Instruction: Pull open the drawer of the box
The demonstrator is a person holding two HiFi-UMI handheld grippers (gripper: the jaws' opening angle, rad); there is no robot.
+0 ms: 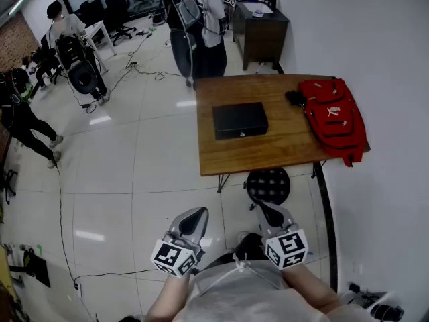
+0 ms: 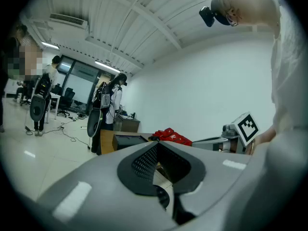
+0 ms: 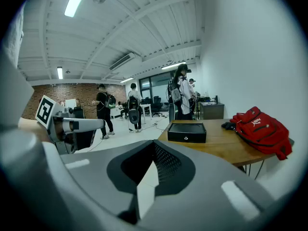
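The black box (image 1: 240, 120) lies flat on the wooden table (image 1: 268, 151), its front face with a small metal fitting turned toward me; its drawer looks closed. It also shows in the right gripper view as the box (image 3: 187, 132) and in the left gripper view as the box (image 2: 129, 139). My left gripper (image 1: 199, 211) and right gripper (image 1: 265, 206) are held low near my body, well short of the table and apart from the box. Both point toward the table. The left gripper (image 2: 156, 144) has its tips together, empty. The right gripper (image 3: 154, 142) is shut, empty.
A red backpack (image 1: 333, 116) lies on the table's right end with a small dark item (image 1: 295, 98) beside it. A black round stool (image 1: 268, 185) stands at the table's near edge. A dark cabinet (image 1: 260, 32) stands behind. People (image 1: 20, 113) and cables (image 1: 60, 200) are on the floor at left.
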